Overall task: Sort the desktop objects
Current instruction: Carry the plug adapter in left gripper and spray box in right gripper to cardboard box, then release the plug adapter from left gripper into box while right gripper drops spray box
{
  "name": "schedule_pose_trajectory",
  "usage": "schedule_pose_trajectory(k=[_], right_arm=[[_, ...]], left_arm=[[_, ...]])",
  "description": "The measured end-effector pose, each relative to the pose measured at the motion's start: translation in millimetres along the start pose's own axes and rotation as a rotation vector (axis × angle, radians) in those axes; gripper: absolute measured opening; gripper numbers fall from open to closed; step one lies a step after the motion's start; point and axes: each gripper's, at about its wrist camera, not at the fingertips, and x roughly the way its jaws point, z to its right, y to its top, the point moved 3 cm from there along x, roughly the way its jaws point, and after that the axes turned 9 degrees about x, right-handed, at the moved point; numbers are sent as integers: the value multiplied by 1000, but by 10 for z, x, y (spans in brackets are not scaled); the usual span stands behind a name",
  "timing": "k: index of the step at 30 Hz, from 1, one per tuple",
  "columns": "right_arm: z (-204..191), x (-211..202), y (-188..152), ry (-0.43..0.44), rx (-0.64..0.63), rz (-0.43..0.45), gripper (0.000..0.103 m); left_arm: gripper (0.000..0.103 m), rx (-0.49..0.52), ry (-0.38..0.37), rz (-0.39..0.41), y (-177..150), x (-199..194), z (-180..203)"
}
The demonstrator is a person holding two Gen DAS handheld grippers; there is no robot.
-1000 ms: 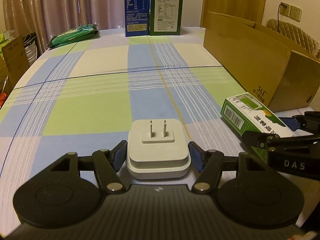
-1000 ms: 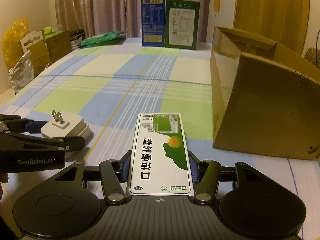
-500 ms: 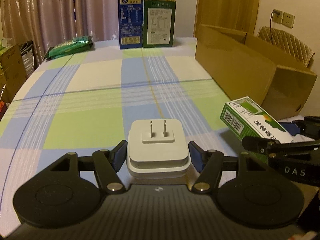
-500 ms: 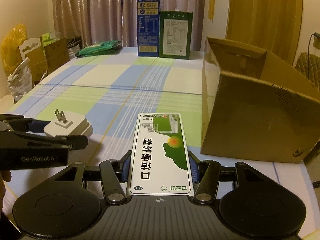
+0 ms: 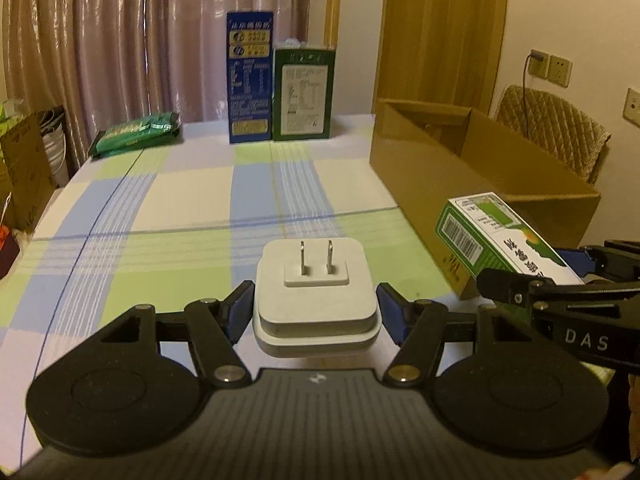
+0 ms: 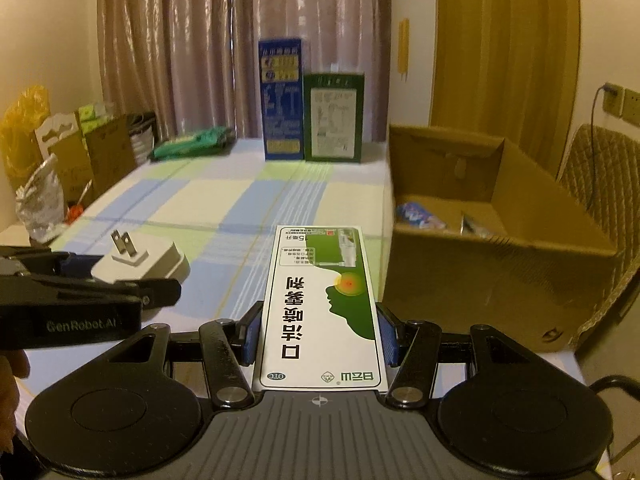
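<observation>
The left gripper (image 5: 316, 312) is clamped on the white plug adapter (image 5: 316, 292), the right gripper (image 6: 318, 332) on the green medicine box (image 6: 322, 300) — carry both level over the cardboard box (image 6: 500, 264), ahead-right, before releasing.

Left gripper (image 5: 316, 316) with white plug adapter (image 5: 316, 300) raised off tablecloth (image 5: 180, 220), right gripper (image 6: 320, 334) with green-white box (image 6: 322, 304) likewise

White charger (image 5: 316, 292), green-white box (image 6: 322, 304), blue-green checked tablecloth (image 5: 180, 220)
</observation>
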Motion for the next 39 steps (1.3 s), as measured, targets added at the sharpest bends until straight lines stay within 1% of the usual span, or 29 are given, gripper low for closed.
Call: schedule_pose_trajectory(k=[5,10,14,18,24,28,31,36,37,38,39], right_arm=[[39,-166,152,-7,12,44,52],[157,-306,265,-26,34,75,52],[300,-401,370,-55,54,96,52],[546,-457,550,-93,93,117,52],[1052,-419,864,-133,158,131,52],[1352,-299,1064,-145,195,128,52],[1542,-196,1170,-147,211,123,52],[1738,30,1253,-146,223,97,52],[1765,83,1265,-142,231,91,52],[1791,134,1276,-140,236,85,53],[1816,177,1289,-142,241,82,53]], left_arm=[[61,18,-9,28,136,-97,112],[61,28,-31,42,248,-142,238],[61,49,-58,55,378,-131,401],[61,67,-102,73,581,-58,619],[61,89,-176,98,962,192,1008],[61,104,-210,98,1183,461,1231],[61,113,-226,93,1285,664,1346],[61,117,-246,83,1395,966,1454],[62,118,-254,77,1408,1025,1472],[66,118,-263,72,1416,1069,1481],[76,119,-258,71,1426,1104,1484]])
